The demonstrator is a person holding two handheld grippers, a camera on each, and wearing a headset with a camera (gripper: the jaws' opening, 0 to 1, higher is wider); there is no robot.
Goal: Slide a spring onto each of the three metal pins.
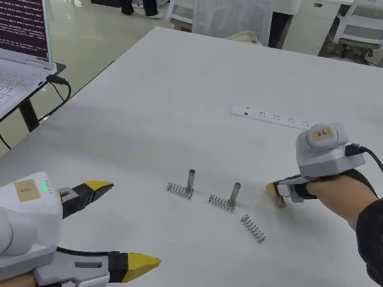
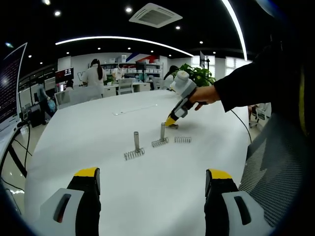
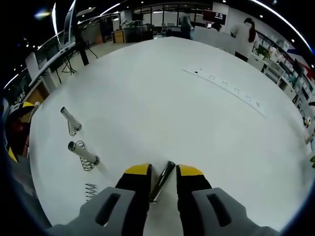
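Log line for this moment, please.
left gripper open | right gripper around third pin, grip unclear | two pins upright | three springs loose

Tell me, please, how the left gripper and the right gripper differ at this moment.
The left gripper has its fingers spread wide with nothing between them; the right gripper has its fingers close on either side of a metal pin. The left gripper hangs back from the nearest standing pin; the right gripper is low over the table at its pin. Both have yellow-tipped fingers.
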